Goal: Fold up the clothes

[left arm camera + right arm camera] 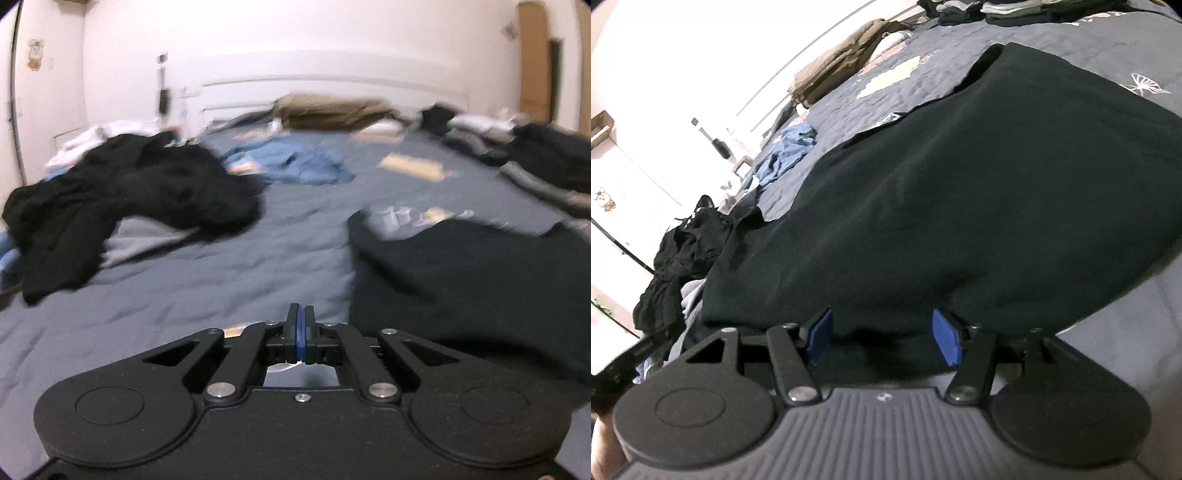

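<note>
A smooth, matte dark garment (960,192) lies spread flat on the quilted grey-blue bed (221,266). Left gripper (300,334) jaws closed, empty, beside the garment's edge; right gripper (882,338) jaws apart at its near hem.

Left wrist view is motion-blurred: far clothes piles (546,162) unreadable. Dark garment (469,288) is cut off at right edge. Right wrist view: near hem of dark garment (960,206) is hidden behind right gripper (882,338).

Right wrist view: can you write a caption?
Open right gripper at the near edge of a dark garment spread on the bed.
</note>
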`<control>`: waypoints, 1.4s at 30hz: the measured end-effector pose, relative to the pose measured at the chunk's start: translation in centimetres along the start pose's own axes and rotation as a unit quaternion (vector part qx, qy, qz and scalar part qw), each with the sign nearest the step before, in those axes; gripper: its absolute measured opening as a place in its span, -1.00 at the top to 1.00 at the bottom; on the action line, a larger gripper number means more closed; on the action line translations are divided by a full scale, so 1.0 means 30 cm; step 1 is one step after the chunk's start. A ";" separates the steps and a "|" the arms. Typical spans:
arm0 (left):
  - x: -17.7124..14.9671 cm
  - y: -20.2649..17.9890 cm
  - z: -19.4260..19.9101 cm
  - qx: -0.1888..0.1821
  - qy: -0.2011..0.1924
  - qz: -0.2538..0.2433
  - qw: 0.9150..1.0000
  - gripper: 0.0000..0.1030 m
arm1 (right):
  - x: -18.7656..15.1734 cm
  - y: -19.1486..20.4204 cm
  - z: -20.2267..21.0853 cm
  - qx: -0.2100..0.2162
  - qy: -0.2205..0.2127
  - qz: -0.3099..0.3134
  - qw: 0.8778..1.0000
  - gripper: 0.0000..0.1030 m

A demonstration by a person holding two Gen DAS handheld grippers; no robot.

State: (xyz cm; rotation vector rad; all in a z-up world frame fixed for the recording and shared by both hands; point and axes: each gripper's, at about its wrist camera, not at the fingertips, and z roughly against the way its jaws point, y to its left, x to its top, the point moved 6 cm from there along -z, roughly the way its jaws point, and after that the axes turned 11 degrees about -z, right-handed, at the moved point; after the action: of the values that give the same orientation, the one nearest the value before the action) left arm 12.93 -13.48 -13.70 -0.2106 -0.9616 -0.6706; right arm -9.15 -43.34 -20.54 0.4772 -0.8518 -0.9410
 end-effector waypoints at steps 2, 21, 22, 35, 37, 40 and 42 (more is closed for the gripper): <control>-0.013 0.023 0.018 -0.057 0.011 0.050 0.997 0.95 | 0.000 -0.002 0.001 0.000 0.001 0.001 1.000 -0.16; -0.170 -0.272 0.149 -0.107 -0.004 -0.235 0.966 0.68 | -0.049 0.058 0.024 0.021 0.041 0.013 0.999 -0.17; -0.179 -0.271 0.151 -0.117 -0.001 -0.250 0.961 0.75 | -0.055 0.063 0.023 0.023 0.046 0.017 0.999 -0.17; -0.107 0.061 0.160 -0.172 0.003 -0.066 0.983 0.93 | -0.021 0.030 0.049 0.020 0.043 -0.003 0.999 -0.19; -0.102 0.092 0.169 -0.165 0.001 -0.007 0.986 0.91 | -0.025 0.028 0.046 0.025 0.049 -0.012 0.998 -0.19; -0.107 0.097 0.189 -0.184 -0.001 0.097 0.978 0.65 | -0.049 0.074 0.060 0.050 0.057 -0.002 0.997 -0.19; -0.126 0.074 0.190 -0.194 -0.003 0.174 0.965 -0.15 | -0.073 0.105 0.064 0.069 0.065 0.005 0.995 -0.20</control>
State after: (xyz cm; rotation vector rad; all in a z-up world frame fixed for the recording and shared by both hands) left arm 8.90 -7.54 -13.25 -0.7127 -0.7644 -0.5270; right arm -9.78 -39.83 -18.15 0.6465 -0.8032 -0.8358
